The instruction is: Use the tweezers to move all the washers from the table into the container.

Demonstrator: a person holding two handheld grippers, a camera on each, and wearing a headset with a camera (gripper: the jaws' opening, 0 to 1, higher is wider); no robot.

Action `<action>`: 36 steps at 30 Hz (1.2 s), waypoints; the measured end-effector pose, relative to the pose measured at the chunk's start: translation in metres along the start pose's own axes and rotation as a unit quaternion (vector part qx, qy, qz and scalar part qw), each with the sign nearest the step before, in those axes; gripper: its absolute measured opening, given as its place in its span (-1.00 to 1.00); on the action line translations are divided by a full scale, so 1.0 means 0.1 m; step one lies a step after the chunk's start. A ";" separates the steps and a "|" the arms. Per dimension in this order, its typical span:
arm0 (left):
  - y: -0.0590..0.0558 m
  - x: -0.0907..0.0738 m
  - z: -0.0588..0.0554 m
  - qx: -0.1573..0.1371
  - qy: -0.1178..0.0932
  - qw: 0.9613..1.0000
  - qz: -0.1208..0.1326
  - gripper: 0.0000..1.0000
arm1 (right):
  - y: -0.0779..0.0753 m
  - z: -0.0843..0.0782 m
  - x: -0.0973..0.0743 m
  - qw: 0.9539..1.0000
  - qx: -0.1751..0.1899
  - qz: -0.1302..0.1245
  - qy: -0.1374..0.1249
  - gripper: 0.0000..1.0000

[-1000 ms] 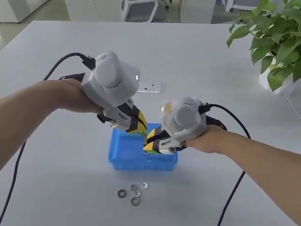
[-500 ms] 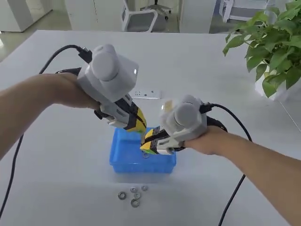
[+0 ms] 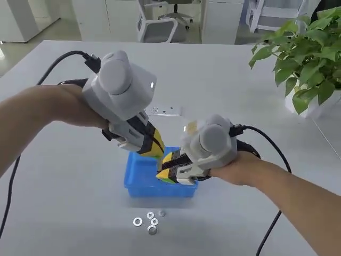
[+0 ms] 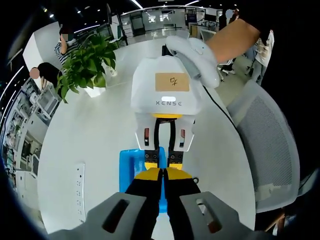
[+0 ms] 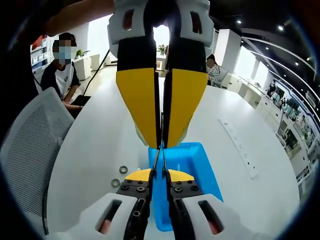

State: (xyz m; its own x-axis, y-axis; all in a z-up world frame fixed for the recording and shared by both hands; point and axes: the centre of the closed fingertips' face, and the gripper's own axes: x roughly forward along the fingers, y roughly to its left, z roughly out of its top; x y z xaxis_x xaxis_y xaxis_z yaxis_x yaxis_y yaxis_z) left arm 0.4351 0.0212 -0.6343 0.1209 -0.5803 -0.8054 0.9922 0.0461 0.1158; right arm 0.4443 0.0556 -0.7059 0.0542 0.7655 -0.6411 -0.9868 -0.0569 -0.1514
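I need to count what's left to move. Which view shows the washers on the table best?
The head view: the washers lie in a clear, unobstructed cluster in front of the blue container. The right gripper view catches two of them, small, beside the container. The left gripper view faces the container instead.

**Illumination and image quality.** Bright, even indoor light comes from ceiling lights [image 4: 136, 4], which show as white streaks and dots in both gripper views. It falls on the pale surface [image 3: 64, 202]. Shadows are soft and short: a faint grey band edges the blue container [image 3: 139, 184] and the washers [image 3: 148, 220]. The head view is crisp, including the plant [image 3: 303, 58]. Both gripper views bend strongly toward the margins, curving the surface edge. In the right gripper view the left claw [image 5: 161, 142] looms large, with its upper part dark against the bright room. The tweezers [image 5: 161, 160] read as a thin line, and the right claw [image 5: 160, 176] is slightly soft.
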 end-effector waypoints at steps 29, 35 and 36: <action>-0.38 0.03 -0.13 -0.010 0.002 1.000 0.003 -0.90 | 0.35 -0.29 -0.47 1.000 0.020 -0.023 0.003 -0.35; -0.48 0.08 -0.19 -0.017 -0.001 1.000 -0.001 -0.90 | 0.42 -0.37 -0.53 0.999 0.025 -0.027 0.007 -0.27; -0.50 0.10 -0.21 -0.018 -0.002 1.000 -0.001 -0.90 | 0.43 -0.39 -0.53 0.999 0.025 -0.028 0.008 -0.25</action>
State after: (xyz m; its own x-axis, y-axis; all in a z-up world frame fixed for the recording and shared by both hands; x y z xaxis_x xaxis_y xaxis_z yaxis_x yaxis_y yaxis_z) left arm 0.3872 0.0303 -0.6598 0.1195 -0.5834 -0.8033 0.9928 0.0743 0.0937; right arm 0.4047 -0.0125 -0.7071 0.1107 0.7561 -0.6451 -0.9886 0.0169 -0.1499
